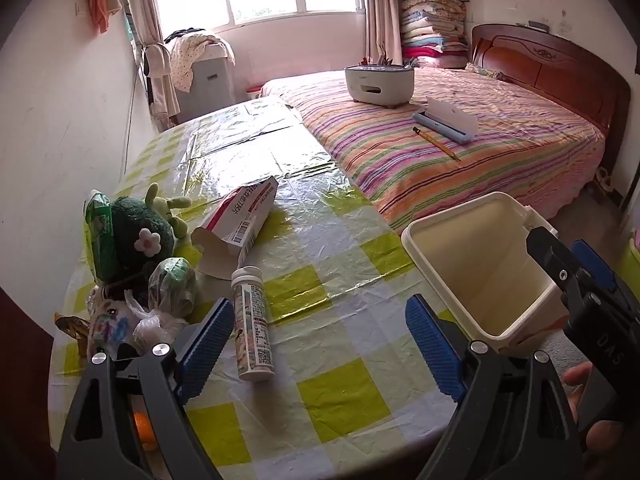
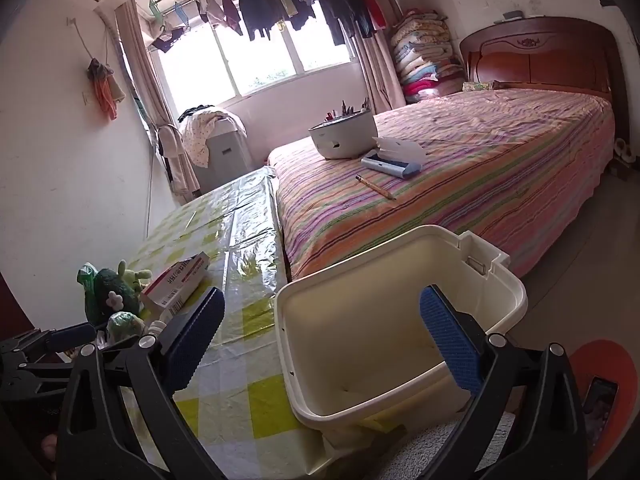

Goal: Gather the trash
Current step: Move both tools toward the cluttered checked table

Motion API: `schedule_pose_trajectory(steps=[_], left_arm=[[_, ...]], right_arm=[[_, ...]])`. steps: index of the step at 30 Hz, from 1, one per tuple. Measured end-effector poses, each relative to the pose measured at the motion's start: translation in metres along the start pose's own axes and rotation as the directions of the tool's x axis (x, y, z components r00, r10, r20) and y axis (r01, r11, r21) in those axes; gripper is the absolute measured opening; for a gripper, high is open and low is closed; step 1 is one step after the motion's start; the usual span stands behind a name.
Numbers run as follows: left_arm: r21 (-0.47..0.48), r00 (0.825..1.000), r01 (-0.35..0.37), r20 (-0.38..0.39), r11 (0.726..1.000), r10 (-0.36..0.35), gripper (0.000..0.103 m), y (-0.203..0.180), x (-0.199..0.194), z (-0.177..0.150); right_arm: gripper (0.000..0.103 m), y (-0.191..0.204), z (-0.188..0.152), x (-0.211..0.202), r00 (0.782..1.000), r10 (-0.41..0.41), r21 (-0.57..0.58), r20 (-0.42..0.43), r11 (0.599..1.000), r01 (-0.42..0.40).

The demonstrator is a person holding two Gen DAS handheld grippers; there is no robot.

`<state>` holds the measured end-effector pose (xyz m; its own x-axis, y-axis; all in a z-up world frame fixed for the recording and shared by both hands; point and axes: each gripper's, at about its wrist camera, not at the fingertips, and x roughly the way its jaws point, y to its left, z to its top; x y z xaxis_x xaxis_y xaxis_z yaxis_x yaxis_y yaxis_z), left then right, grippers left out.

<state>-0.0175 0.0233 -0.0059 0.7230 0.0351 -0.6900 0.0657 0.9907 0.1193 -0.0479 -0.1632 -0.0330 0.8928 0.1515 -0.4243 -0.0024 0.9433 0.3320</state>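
In the left wrist view, the left tongs stood wide and held nothing, angled down over the checked tabletop. A small white bottle lay on its side just beside the left pad, its cap end pointing away. Beyond it lay an opened cardboard box, and to the left a heap of crumpled plastic wrappers against a green plush toy. The cream bin stood empty at the tabletop's right edge. The bottle seemed the nearest pick: the tongs would best shift left and close across its barrel, since it could roll.

In the right wrist view, the right tongs were equally wide and empty, straddling the bin's near-left wall. The bed lay behind, well apart.
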Motion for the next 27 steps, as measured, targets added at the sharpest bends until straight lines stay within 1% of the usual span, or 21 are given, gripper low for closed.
schedule_pose_trajectory(steps=[7,8,11,18,19,21,22,27], left_arm=[[-0.005,1.000,-0.012,-0.018,1.000,0.012,0.085,0.002,0.003,-0.003],[-0.003,1.000,-0.011,-0.023,1.000,0.011,0.085,0.001,0.003,-0.003],[0.006,0.999,-0.009,-0.038,1.000,0.010,0.085,-0.001,0.006,-0.005],[0.021,0.999,-0.013,-0.048,1.000,0.014,0.085,-0.004,0.008,-0.008],[0.020,0.999,-0.013,-0.049,1.000,0.014,0.085,-0.003,0.008,-0.008],[0.016,0.998,-0.013,-0.055,1.000,0.014,0.085,-0.003,0.009,-0.008],[0.014,0.998,-0.013,-0.056,1.000,0.014,0.085,-0.002,0.009,-0.008],[0.019,0.998,-0.015,-0.064,1.000,0.016,0.085,-0.002,0.010,-0.011]], right_arm=[[0.097,0.003,-0.003,-0.001,0.999,0.024,0.009,-0.034,1.000,-0.024],[0.097,0.002,-0.003,0.007,0.999,0.025,0.012,-0.035,1.000,-0.025],[0.097,0.002,-0.003,0.008,0.998,0.037,0.024,-0.053,0.999,-0.035],[0.097,0.002,-0.006,0.005,0.997,0.048,0.033,-0.053,0.998,-0.046],[0.097,0.001,-0.004,0.007,0.996,0.051,0.047,-0.071,0.998,-0.047],[0.097,0.001,-0.005,0.005,0.996,0.057,0.048,-0.072,0.997,-0.053],[0.097,0.003,-0.004,0.006,0.997,0.051,0.027,-0.059,0.998,-0.049],[0.097,0.006,-0.003,0.007,0.997,0.045,0.002,-0.056,0.999,-0.045]])
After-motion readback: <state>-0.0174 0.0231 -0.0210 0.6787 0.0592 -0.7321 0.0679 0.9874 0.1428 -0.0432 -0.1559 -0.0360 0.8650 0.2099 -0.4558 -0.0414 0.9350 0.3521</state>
